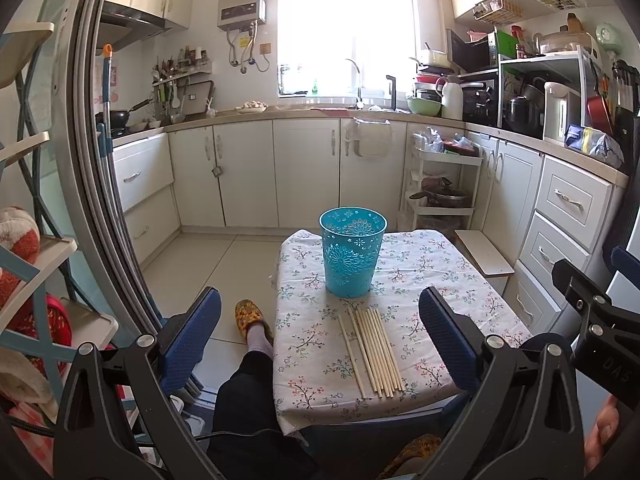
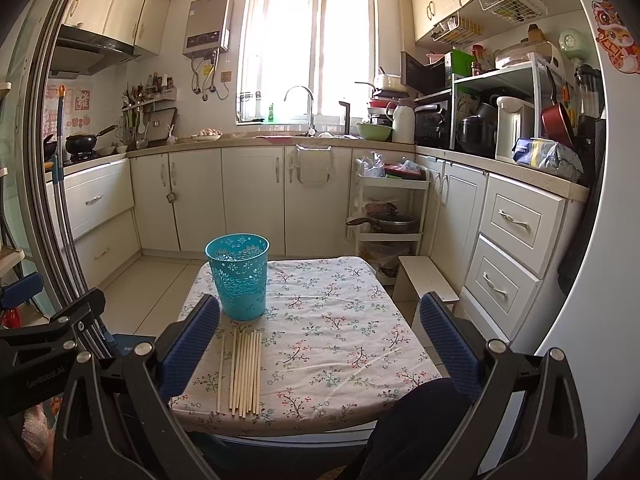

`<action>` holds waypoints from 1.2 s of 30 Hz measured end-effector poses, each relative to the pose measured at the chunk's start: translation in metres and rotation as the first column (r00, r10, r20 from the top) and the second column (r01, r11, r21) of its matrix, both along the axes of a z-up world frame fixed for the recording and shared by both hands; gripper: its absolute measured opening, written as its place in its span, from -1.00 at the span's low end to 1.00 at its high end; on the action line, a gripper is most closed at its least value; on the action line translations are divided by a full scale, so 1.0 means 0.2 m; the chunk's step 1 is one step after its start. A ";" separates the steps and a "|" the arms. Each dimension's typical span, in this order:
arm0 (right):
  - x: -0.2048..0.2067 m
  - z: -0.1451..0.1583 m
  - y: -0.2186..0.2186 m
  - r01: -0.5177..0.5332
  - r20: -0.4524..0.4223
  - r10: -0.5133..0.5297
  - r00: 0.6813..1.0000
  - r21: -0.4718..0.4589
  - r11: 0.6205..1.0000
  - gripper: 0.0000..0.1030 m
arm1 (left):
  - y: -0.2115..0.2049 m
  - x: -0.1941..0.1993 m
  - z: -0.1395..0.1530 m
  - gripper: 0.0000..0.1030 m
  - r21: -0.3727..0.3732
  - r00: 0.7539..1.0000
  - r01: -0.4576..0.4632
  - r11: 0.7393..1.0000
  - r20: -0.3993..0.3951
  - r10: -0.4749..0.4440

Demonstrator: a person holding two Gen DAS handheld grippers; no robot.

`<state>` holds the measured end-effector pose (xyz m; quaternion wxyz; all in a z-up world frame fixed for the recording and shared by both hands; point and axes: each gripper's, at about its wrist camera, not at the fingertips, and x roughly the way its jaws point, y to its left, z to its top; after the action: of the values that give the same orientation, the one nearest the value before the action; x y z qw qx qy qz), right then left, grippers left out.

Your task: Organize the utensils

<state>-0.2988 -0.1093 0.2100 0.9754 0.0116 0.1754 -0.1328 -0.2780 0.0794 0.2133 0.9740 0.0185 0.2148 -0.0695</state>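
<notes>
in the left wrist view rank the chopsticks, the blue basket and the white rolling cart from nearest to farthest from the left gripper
1. chopsticks, flat on the tablecloth, just ahead between the open left gripper fingers.
2. blue basket, upright behind the chopsticks.
3. white rolling cart, on the floor beyond the table, to the right.

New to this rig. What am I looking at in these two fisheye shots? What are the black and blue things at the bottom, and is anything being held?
No robot arm here: a person holds a two-finger gripper in each hand, each with a fisheye camera looking forward along its fingers. The blue pads on black frames are those fingers. One picture comes from the left gripper, the other from the right gripper. Both are open and hold nothing. Ahead is a small table with a floral tablecloth. On it stand a blue perforated bucket and, nearer the cameras, a row of pale chopsticks lying flat. The rest is kitchen background.
</notes>
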 end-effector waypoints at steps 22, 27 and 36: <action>-0.01 0.01 -0.01 -0.003 -0.002 0.003 1.000 -0.005 1.000 0.86 | -0.01 -0.01 0.00 0.85 0.009 1.000 -0.002 1.000 0.003 0.002; -0.01 0.00 0.00 -0.006 -0.003 0.006 1.000 -0.004 1.000 0.86 | 0.00 -0.01 -0.01 0.85 0.019 1.000 -0.006 1.000 0.006 0.006; 0.08 -0.05 -0.02 -0.018 -0.041 0.018 0.999 0.008 1.000 0.86 | -0.05 0.19 -0.10 0.85 0.050 0.996 -0.001 0.999 -0.086 0.005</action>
<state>-0.2832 -0.1141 0.2008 0.9727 0.0109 0.1962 -0.1234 -0.2391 0.0700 0.1927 0.9632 0.0392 0.2582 -0.0632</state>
